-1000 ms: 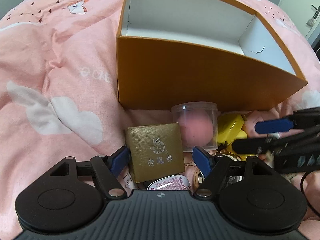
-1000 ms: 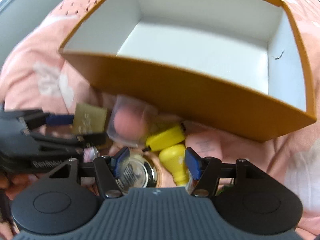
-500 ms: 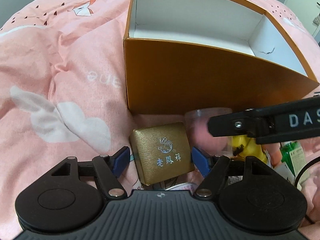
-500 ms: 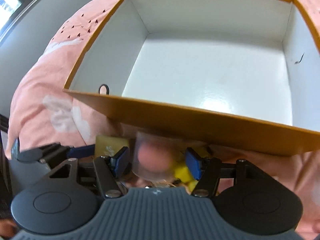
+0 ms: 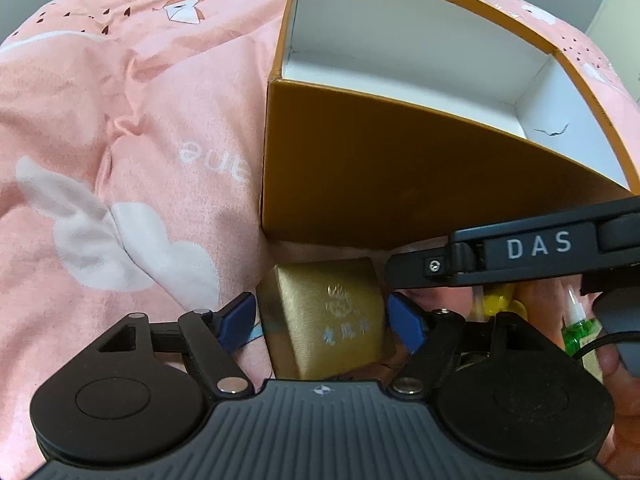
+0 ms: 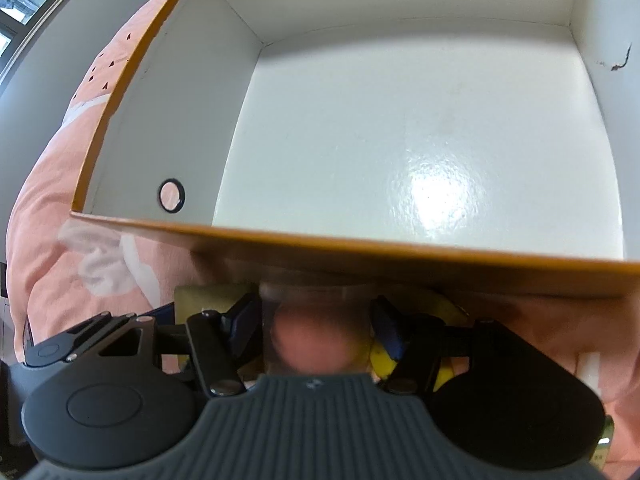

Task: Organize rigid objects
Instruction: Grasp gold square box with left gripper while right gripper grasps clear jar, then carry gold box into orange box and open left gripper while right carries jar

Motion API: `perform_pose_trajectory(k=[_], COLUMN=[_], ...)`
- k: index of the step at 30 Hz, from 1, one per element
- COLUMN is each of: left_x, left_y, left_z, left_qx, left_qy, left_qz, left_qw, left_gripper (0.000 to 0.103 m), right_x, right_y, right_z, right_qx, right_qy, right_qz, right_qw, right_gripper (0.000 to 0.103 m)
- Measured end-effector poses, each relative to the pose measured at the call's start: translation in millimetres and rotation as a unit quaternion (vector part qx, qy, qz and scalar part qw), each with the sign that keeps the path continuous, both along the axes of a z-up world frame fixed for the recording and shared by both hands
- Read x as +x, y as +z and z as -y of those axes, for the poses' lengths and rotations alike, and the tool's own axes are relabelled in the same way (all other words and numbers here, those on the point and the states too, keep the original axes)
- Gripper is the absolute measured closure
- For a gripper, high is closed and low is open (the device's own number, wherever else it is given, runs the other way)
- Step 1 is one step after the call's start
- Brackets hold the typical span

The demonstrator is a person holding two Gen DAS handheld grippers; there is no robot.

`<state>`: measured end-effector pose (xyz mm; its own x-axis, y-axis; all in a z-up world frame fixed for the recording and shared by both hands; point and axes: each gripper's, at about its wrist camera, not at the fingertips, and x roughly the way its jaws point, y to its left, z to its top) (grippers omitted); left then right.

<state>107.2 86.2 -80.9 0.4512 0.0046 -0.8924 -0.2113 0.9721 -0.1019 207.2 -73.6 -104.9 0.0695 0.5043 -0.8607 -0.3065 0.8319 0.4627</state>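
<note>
Lifting clear container (image 6: 316, 336), pinched in right gripper (image 6: 314, 322), over box (image 6: 360, 242) rim ahead; left gripper (image 5: 320, 316) pinches gold case (image 5: 326, 316).

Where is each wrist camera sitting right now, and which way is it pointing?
Left wrist: low over the pink bedspread, facing the orange cardboard box's outer wall; left gripper closed on the gold square jewellery box; the right gripper's black arm crosses at right.
Right wrist: higher, looking down into the box's white interior; right gripper grips the clear plastic tub holding a pink ball; the left gripper shows at lower left.
Shared: the orange box, gold box and bedspread.
</note>
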Motion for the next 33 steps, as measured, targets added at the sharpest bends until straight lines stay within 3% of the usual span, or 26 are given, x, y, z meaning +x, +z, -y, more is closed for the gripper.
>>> perform_pose_trajectory(k=[8,14,25,33], left_x=[10,6,-25,-46], left_y=[-8,-4,29,69], left_z=[8,10,13,22], left_qx=[0.017,0.016,0.004,-0.002], left_qy=[0.002,0.005,-0.007,-0.016], left_qz=[-0.016,-0.007,0.061,0.13], left_qw=[0.9997,0.9998,0.9981,0.9914], left_gripper=[0.015,0.026,0.03,0.03], right_x=[-2,-12,-33,-53], right_y=[4,17,58,99], right_z=[9,18,46,59], right_qx=[0.018,0.026,0.026,0.026], right_qy=[-0.009,-0.006,0.006,0.019], right_qz=[-0.003,0.008,0.076,0.138], right_qw=[1.0,1.0,0.997,0.99], right_gripper=[0.041,0.041,0.041,0.041])
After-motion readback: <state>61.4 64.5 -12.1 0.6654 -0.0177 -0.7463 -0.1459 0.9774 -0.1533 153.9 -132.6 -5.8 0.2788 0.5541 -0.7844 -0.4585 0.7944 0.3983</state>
